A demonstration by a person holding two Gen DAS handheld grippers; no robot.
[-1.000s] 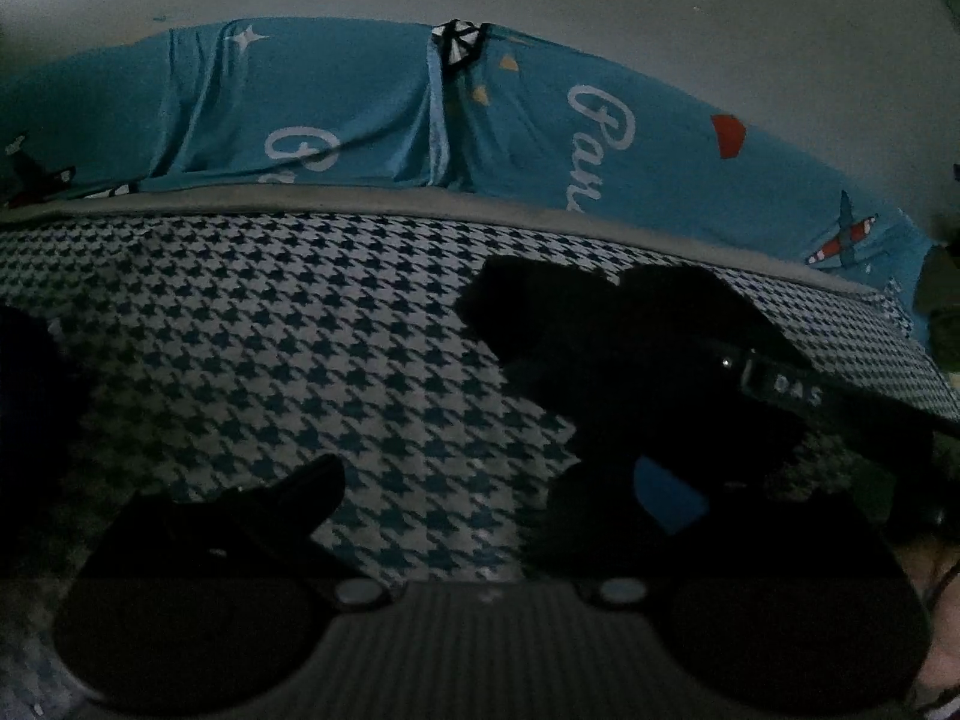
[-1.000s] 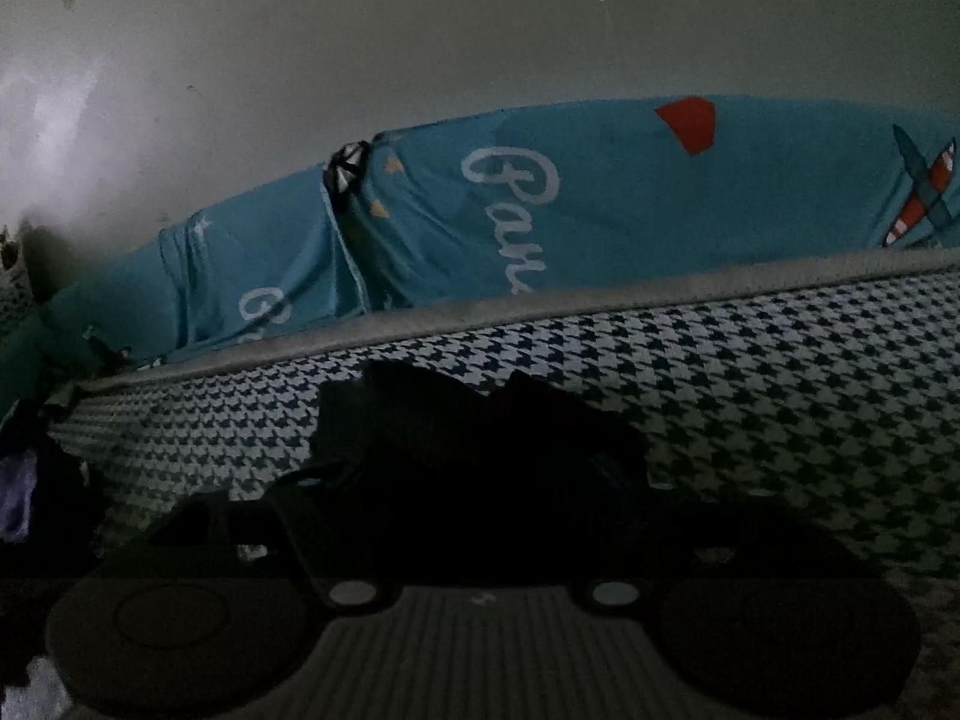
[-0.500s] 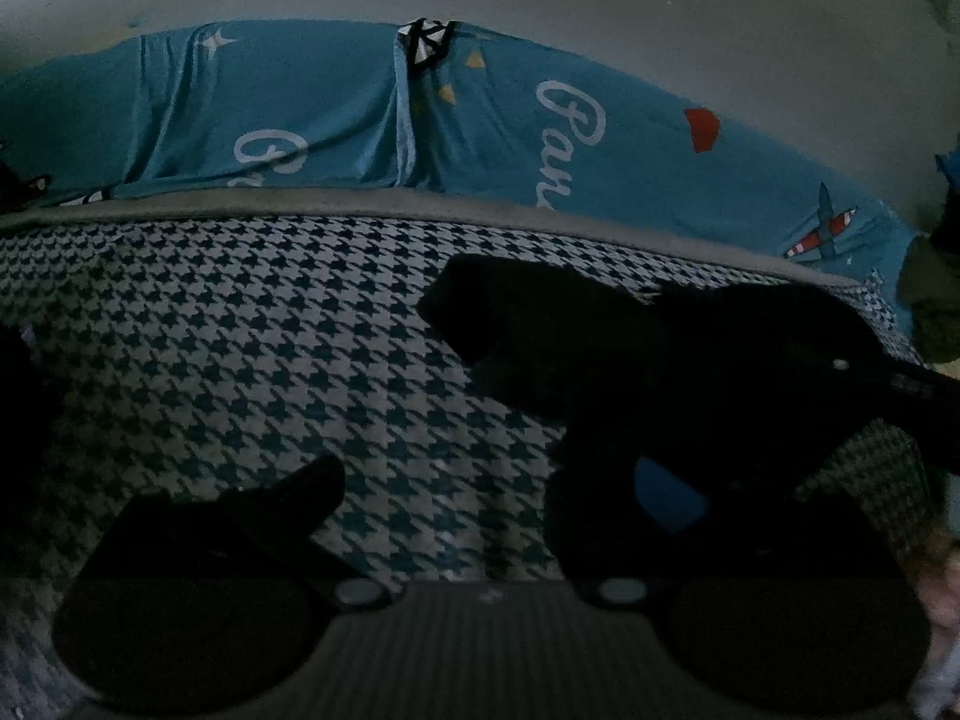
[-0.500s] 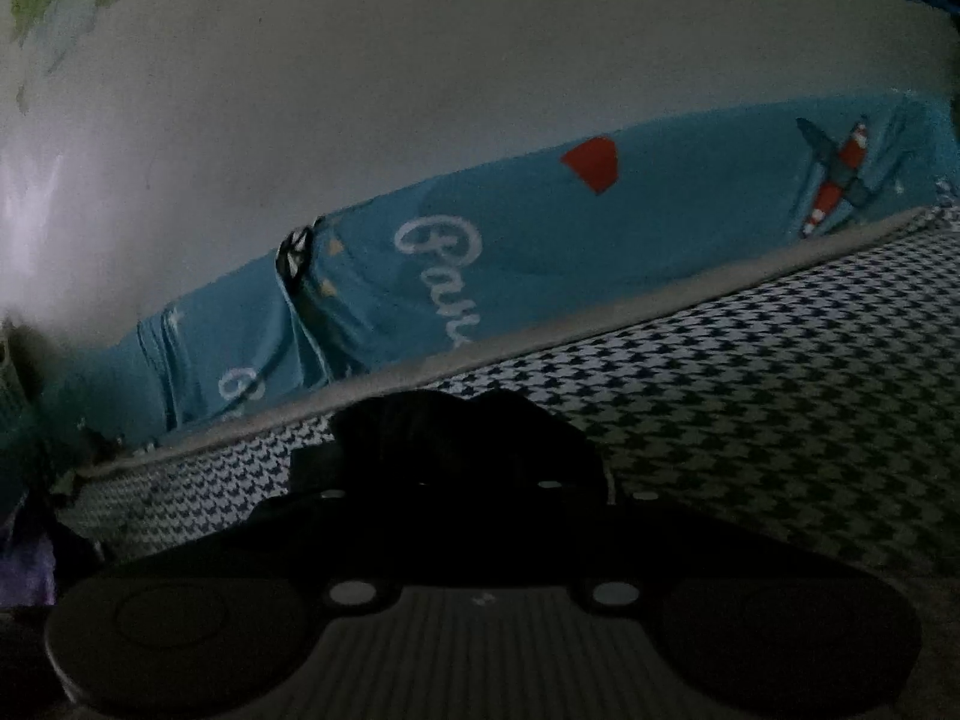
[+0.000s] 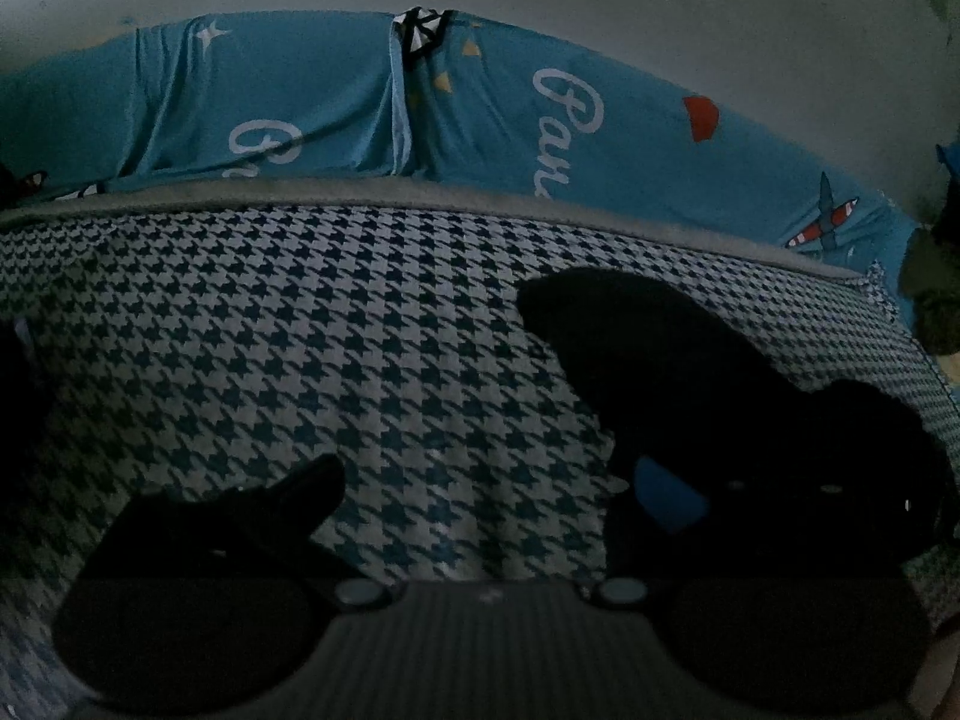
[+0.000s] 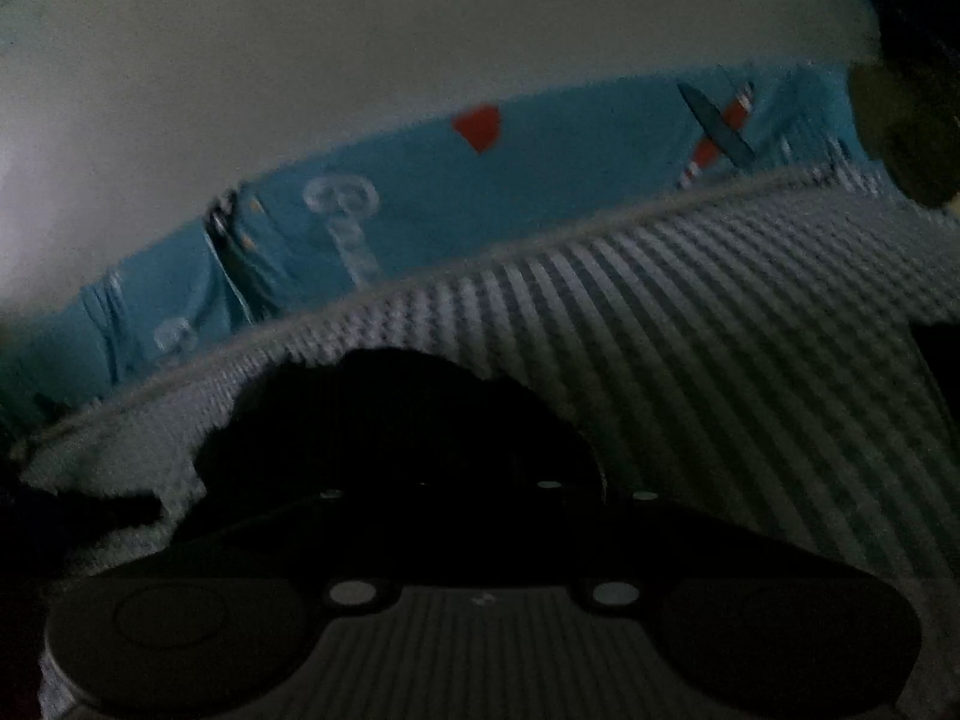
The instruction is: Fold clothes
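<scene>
Clearly the black garment [image 5: 678,360] is soft and light; it lies bunched on the houndstooth cover [image 5: 300,360], on the side nearer you from the grey hem [image 5: 420,198], and it will sag and slide wherever you lift it. Your right gripper [image 6: 420,462] is clenched, seemingly on a bunch of that cloth, though the dark hides the pinch. Your left gripper [image 5: 480,492] stands released, its fingers [image 5: 288,498] apart over bare cover. Take a free edge, not the heap. Toward the hem the cover is open; beyond it the blue pillows [image 5: 270,102] bound you.
</scene>
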